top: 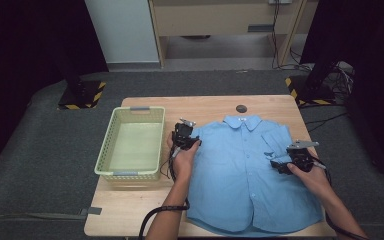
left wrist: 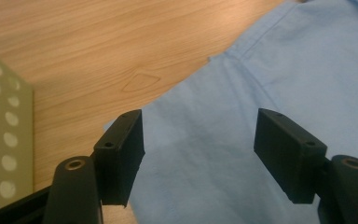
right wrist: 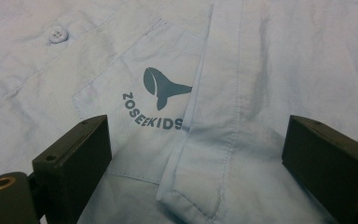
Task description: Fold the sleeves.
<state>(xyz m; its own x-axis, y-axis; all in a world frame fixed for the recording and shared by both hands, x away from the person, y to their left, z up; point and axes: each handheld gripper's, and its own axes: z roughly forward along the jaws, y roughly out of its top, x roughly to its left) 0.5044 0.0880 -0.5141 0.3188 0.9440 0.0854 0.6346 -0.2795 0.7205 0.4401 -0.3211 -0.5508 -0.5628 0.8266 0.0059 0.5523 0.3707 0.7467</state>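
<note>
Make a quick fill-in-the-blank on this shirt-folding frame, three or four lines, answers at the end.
1. The shirt lying flat on the table is light ____.
2. The basket sits to the ____ of the shirt in the high view.
3. The left gripper has its jaws ____ above the shirt's sleeve.
4. The right gripper looks at a pocket printed with ____.

Missing words: blue; left; open; ZOSEEKIDS

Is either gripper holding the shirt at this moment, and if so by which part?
Nothing is held. The left gripper stands open over the blue shirt's sleeve; the right gripper stands open over the folded-in sleeve edge.
</note>
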